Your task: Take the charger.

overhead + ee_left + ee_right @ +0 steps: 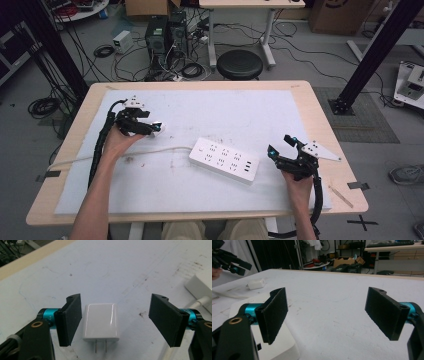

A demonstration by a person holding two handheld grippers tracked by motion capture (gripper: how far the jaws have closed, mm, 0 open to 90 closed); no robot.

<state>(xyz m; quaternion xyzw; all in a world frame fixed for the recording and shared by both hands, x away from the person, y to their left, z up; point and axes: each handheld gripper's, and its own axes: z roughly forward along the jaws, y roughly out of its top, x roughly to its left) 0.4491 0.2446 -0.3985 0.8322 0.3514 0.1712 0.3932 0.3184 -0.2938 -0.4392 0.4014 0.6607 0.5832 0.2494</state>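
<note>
A small white plug adapter (101, 321) lies flat on the white mat (235, 112), its two metal prongs pointing toward the camera in the left gripper view. My left gripper (116, 303) is open and straddles it; the left pad stands close beside the adapter and the right pad is well clear. From above, this gripper (152, 128) sits at the mat's left with the adapter (158, 127) at its tips. A white power strip (224, 160) lies mid-table. My right gripper (281, 145) is open at the strip's right end, nothing between its jaws (327, 305).
The strip's white cable (150, 150) runs left across the mat and off the table's left edge. The wooden table (320, 125) borders the mat. A black stool (240, 64) and cables stand on the floor beyond the far edge.
</note>
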